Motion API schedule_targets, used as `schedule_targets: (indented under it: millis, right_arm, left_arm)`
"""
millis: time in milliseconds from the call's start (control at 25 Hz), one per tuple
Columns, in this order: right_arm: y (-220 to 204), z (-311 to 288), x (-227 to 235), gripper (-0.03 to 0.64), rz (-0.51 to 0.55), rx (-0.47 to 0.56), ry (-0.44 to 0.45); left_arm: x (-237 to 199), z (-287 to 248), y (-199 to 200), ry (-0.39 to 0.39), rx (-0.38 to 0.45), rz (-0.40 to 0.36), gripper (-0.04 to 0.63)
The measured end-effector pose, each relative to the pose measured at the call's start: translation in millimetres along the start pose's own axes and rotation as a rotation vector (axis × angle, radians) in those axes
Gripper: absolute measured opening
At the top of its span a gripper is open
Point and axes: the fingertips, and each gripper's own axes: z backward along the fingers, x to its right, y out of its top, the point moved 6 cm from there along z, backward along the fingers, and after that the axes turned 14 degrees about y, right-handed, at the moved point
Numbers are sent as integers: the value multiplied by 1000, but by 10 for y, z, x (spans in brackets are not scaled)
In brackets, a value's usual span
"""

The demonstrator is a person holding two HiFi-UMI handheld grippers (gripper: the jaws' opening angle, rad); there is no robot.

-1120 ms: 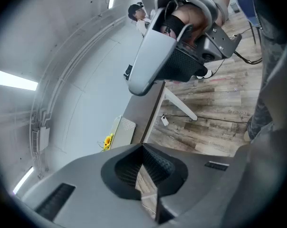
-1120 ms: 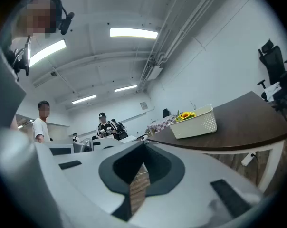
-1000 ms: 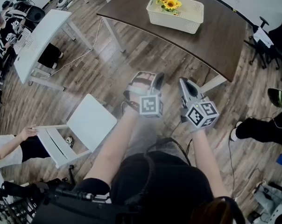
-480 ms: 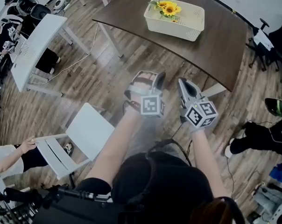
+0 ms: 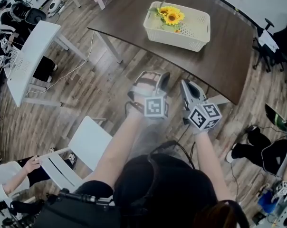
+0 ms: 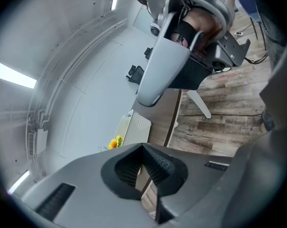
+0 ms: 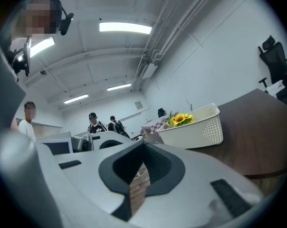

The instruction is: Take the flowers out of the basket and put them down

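— Closer now, is it not? The person has walked toward the dark table (image 5: 129, 13), and the white chair (image 5: 89, 141) has slid back on the left side.
— Yes, I see it so. The left gripper (image 5: 154, 77) and the right gripper (image 5: 186, 85) are held side by side in front of the body, above the wooden floor (image 5: 86, 99), not yet over the table.
— Do they hold anything?
— No. Each one has its jaws pressed together, with nothing between them.
— And the flowers?
— The flowers (image 5: 171, 16) are yellow sunflowers, and they lie inside the white basket (image 5: 191, 37), at its left end. That basket stands on the table, well ahead of both grippers.
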Motion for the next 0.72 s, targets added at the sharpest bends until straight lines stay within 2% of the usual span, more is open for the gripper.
schedule_targets:
  millis: [600, 720]
  right_arm:
    - [84, -798, 491, 3, -31, 3, -33]
    - [100, -930, 558, 3, -34, 2, -41]
  left_arm:
    - [-252, -733, -474, -43, 40, 5, 3]
    - [-390, -832, -535, -21, 52, -8, 3]
